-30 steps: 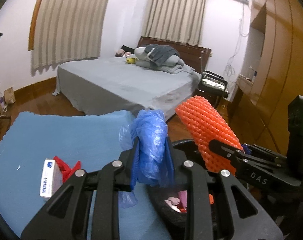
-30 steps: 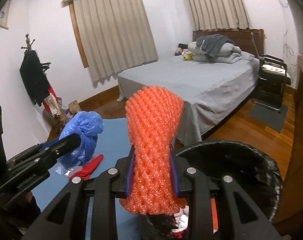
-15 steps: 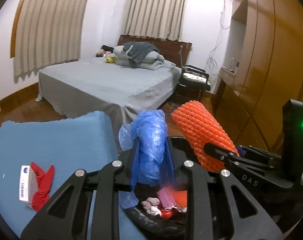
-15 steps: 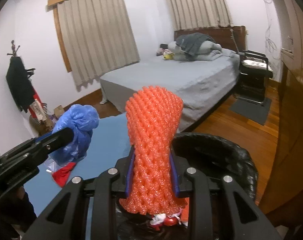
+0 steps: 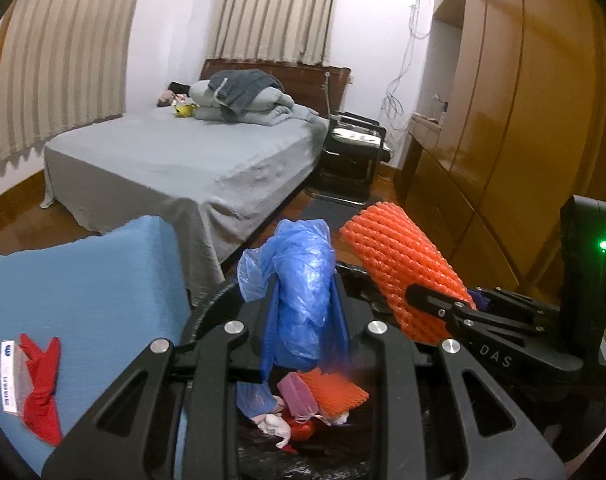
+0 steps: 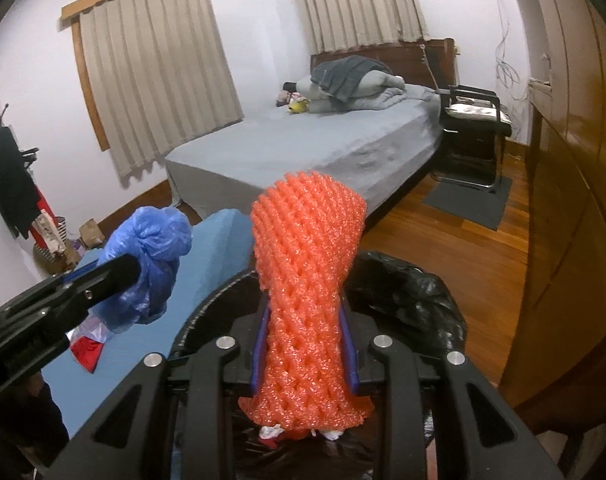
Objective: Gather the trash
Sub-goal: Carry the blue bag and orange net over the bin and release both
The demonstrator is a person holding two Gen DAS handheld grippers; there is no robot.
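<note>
A bedroom, two claws over a bin: we see the left gripper [image 5: 305, 308] clamped on a crumpled blue plastic bag [image 5: 299, 280], its jaws drawn in narrow with the bag bulging out above the pads and a loose tail hanging below them. From the right wrist view the same bag [image 6: 147, 268] shows at the left, pinched in the black fingers.

The right gripper [image 6: 305, 344] is closed just as narrowly on an orange foam net sleeve [image 6: 307, 280] — the sleeve is squeezed at its waist between the blue-edged pads and flares wide above and below them. In the left wrist view it [image 5: 403, 268] leans in from the right, just beside the blue bag but apart from it.

Both pieces of trash hang over the black-lined trash bin [image 6: 407, 300], whose open mouth lies directly beneath the jaws. Inside the bin we make out more orange foam net [image 5: 335, 394], a pink scrap and crumpled white tissue.

On the blue mat [image 5: 83, 280] to the left lie a red rag [image 5: 41, 384] and a small white box [image 5: 9, 376], touching each other. Behind stands a grey bed [image 5: 183, 156].
</note>
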